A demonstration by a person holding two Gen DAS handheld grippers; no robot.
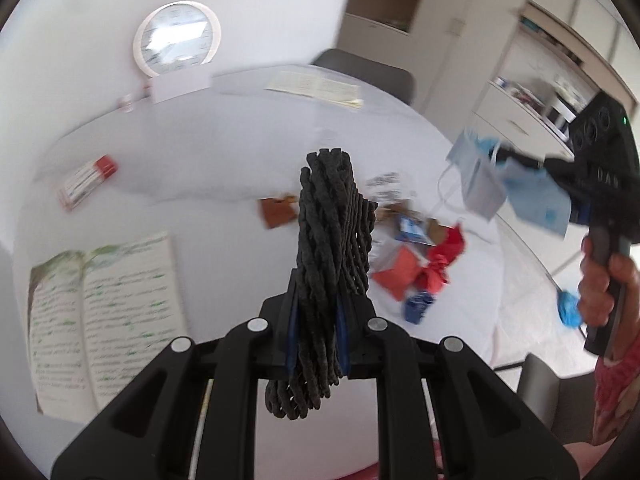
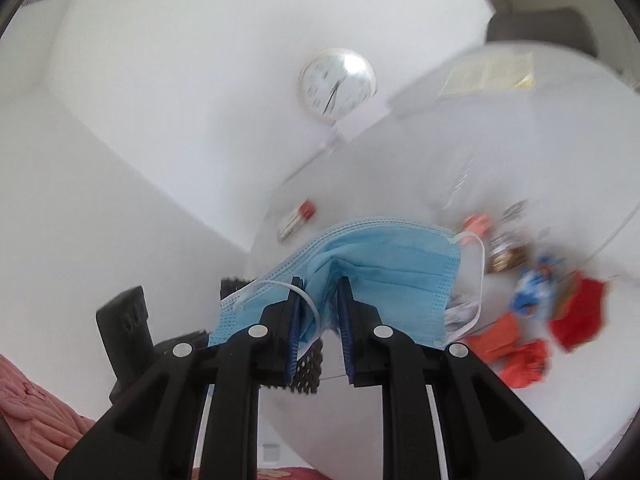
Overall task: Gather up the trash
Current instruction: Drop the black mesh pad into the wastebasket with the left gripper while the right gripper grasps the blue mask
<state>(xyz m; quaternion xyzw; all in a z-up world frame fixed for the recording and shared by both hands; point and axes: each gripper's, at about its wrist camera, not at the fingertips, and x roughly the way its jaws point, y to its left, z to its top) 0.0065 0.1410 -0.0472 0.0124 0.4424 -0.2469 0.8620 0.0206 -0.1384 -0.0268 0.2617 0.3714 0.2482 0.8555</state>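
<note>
My left gripper (image 1: 318, 312) is shut on a bunched black net bag (image 1: 332, 240) and holds it above the round white table (image 1: 224, 152). My right gripper (image 2: 320, 304) is shut on a light blue face mask (image 2: 384, 264) with white ear loops, lifted above the table. That gripper with the mask (image 1: 520, 188) also shows at the right of the left wrist view. A pile of trash lies on the table: red wrappers (image 1: 420, 268), a blue scrap (image 1: 418, 306), brown pieces (image 1: 276, 212). The same pile (image 2: 532, 312) shows blurred in the right wrist view.
An open book (image 1: 104, 312) lies at the table's left. A red-capped box (image 1: 86, 182), a clock (image 1: 176, 38) against the wall, and a second open book (image 1: 316, 88) sit farther back. Shelves (image 1: 540, 92) stand at right. A blue scrap (image 1: 568, 308) lies below the table edge.
</note>
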